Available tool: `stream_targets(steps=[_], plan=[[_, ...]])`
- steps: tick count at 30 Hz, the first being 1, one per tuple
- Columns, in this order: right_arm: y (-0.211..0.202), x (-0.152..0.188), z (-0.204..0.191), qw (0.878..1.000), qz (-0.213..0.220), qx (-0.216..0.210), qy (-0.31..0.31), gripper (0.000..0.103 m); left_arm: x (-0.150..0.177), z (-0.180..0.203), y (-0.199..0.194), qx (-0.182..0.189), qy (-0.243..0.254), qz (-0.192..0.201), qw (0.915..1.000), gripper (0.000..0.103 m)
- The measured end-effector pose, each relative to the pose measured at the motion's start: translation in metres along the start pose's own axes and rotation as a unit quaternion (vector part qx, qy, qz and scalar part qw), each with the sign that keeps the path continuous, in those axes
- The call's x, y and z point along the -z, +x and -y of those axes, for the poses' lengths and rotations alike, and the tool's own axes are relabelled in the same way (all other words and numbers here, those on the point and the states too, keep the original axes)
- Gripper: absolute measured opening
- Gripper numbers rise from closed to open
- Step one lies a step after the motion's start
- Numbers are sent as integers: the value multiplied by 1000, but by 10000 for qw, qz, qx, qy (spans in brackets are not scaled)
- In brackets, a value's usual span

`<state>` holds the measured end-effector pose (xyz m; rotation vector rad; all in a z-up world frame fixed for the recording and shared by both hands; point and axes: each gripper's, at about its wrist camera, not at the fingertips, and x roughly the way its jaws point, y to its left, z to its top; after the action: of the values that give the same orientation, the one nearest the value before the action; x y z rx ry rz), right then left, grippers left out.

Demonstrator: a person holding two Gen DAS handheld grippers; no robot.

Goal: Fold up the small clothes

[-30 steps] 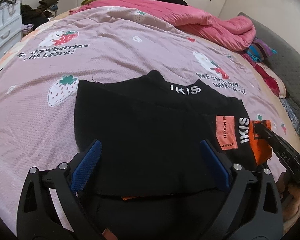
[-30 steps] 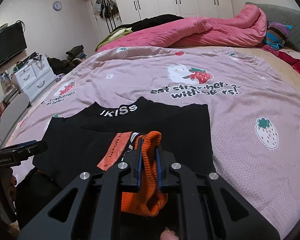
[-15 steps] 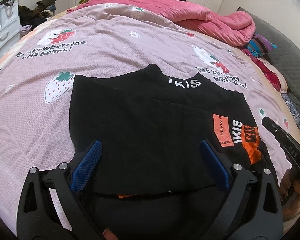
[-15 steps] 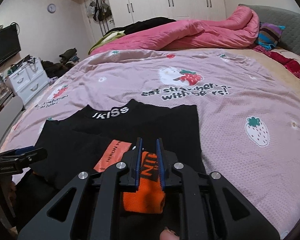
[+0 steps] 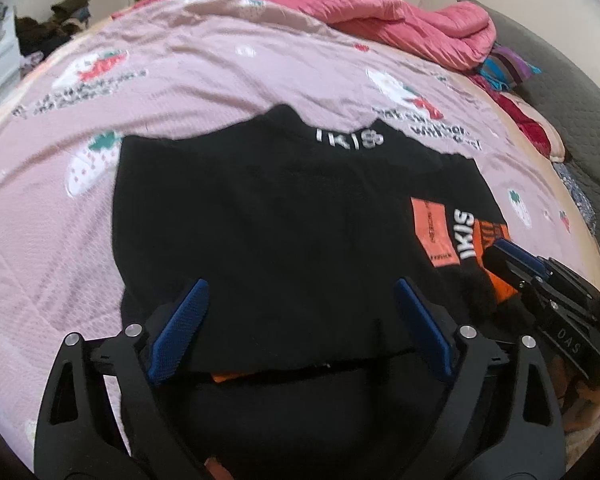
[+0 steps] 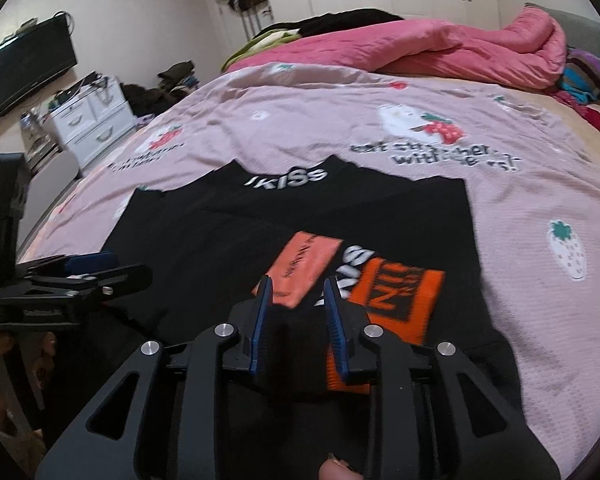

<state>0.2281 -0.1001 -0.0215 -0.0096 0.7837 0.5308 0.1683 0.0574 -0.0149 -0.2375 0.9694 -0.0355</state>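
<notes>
A black top [image 5: 280, 220] printed "IKISS" at the collar lies flat on the pink strawberry bedsheet [image 5: 220, 72]. Its sleeve is folded across the body, and the orange cuff [image 6: 400, 296] rests on the black cloth beside an orange label patch [image 6: 304, 268]. My right gripper [image 6: 297, 282] hovers over that sleeve with its jaws opening; black sleeve cloth lies under the gap and the pads do not press on it. My left gripper [image 5: 300, 282] stands wide over the top's near hem, jaws closing slightly, gripping nothing. The right gripper [image 5: 500, 246] also shows by the cuff [image 5: 492, 236].
A crumpled pink quilt [image 6: 460, 48] lies along the bed's far side, with a grey headboard [image 5: 572, 92] on the right. White drawers [image 6: 92, 128], a wall TV [image 6: 28, 68] and a clothes pile [image 6: 168, 84] stand left of the bed. A thumb [image 6: 334, 468] shows below.
The right gripper has lowered the orange cuff flat onto the top, let go of it and drawn back a little. The left gripper has stayed put, its jaws slightly narrower.
</notes>
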Motion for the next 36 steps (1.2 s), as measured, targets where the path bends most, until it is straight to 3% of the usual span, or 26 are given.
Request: stream_targets(steps=[5,13,16,20,27,29,31,36], plan=[[3,3,-11,9997,-107,-82,-188,28,6,-9,11,24,-15,-241,9997,84],[10,4,-12,9993,-237,-94,-276,32,13,-5,13,-97,261,-219,9994,84],[19,6,-3,9989,-432,59,-174,38,12,-7,13,-88,248,-217,9994,84],[26,9,14,9971,-636,430,16,39,12,-7,13,-82,232,-215,9995,84],[26,10,23,9972,-661,255,253,39,11,-7,13,-72,178,-226,9996,84],[23,10,22,9976,-613,196,256,42,10,-7,13,-77,169,-232,9996,84],[20,9,21,9978,-572,98,306,52,10,-7,13,-68,154,-233,9996,84],[14,7,20,9984,-480,100,287,58,8,-7,12,-65,94,-221,9997,84]])
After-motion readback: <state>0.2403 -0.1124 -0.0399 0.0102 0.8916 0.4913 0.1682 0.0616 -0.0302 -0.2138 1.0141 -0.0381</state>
